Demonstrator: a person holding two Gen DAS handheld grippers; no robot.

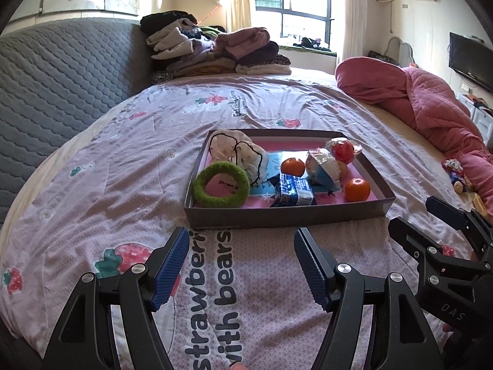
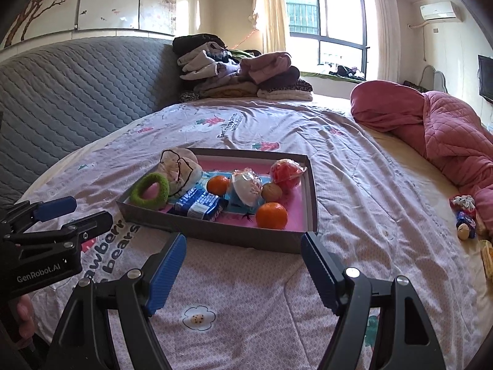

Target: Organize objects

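A grey box lid tray (image 1: 277, 215) (image 2: 215, 234) lies on the bed. It holds a green fuzzy ring (image 1: 221, 184) (image 2: 149, 191), a white cloth bundle (image 1: 237, 151), a blue snack pack (image 1: 294, 190) (image 2: 200, 204), two oranges (image 1: 356, 190) (image 2: 271, 215), a walnut (image 2: 271, 192), a white wrapped item (image 1: 323, 166) and a red wrapped ball (image 1: 343, 149) (image 2: 286, 171). My left gripper (image 1: 242, 240) is open and empty just in front of the tray. My right gripper (image 2: 243, 246) is open and empty at the tray's near edge.
Loose small items (image 2: 465, 215) (image 1: 456, 175) lie at the right beside a pink quilt (image 1: 431, 108) (image 2: 446, 123). Folded clothes (image 1: 215, 52) (image 2: 240, 74) are stacked at the far end. A grey quilted headboard (image 1: 61, 77) runs along the left.
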